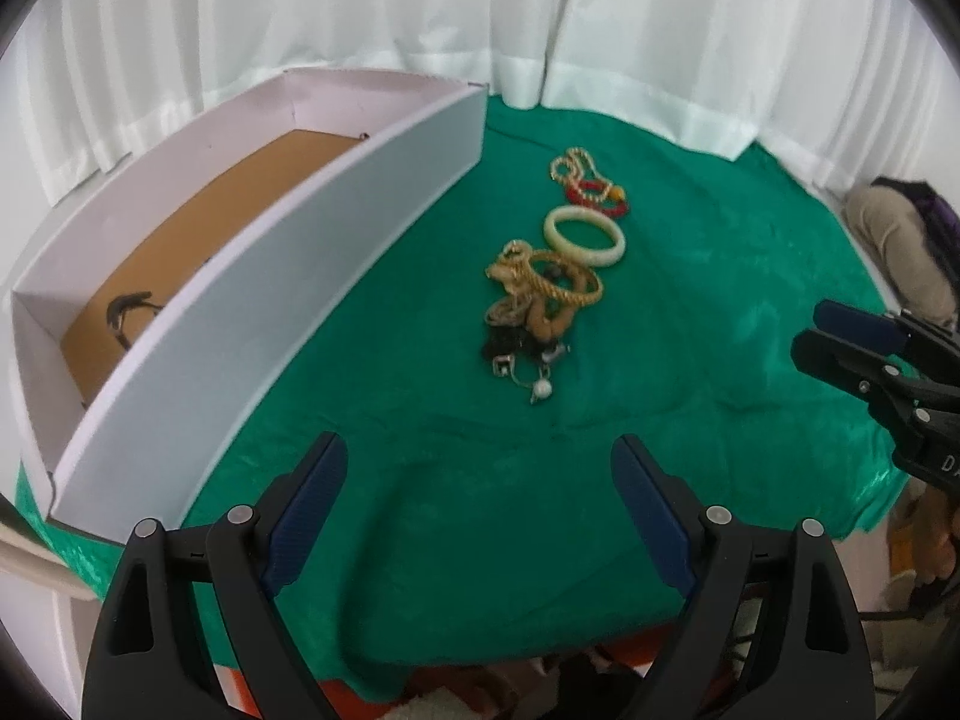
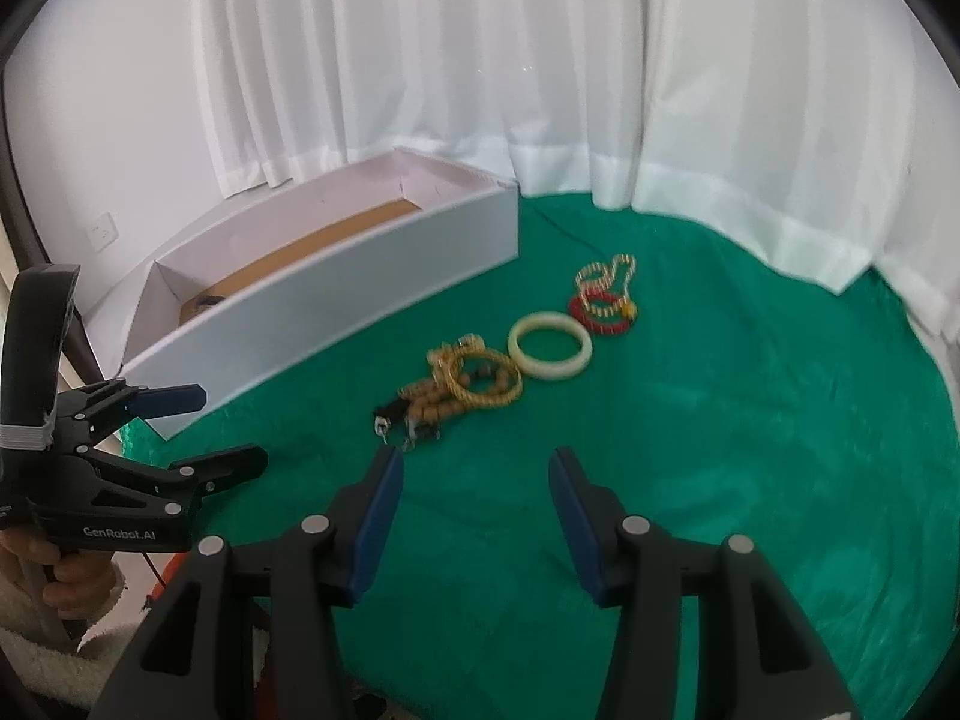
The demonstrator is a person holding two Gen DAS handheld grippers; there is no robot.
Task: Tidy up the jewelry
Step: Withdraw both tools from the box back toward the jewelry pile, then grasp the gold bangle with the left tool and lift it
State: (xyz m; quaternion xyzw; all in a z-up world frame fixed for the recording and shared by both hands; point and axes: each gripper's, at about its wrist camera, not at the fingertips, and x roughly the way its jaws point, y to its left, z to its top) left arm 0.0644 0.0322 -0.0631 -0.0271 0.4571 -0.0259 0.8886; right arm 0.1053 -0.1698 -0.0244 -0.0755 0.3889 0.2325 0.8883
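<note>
Jewelry (image 1: 543,276) lies on our green-clothed table (image 1: 690,360) by white curtains (image 2: 420,60); both claws, left (image 1: 480,516) and right (image 2: 474,516), gape empty.

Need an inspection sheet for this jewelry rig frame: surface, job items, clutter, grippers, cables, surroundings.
Surface: green cloth, wrinkled, covering the table.
Job's things: white box with brown floor, a dark piece already inside. On the cloth in a row: beaded necklace on a red bangle, cream bangle, tangled pile of gold chains and beads with a pearl pendant.
Clutter: nothing seen on the cloth.
Grippers: left gripper open, empty; right gripper open, empty; both short of the jewelry.
Cables: nothing seen clearly.
Surroundings: white curtains behind, wall socket at left.
</note>
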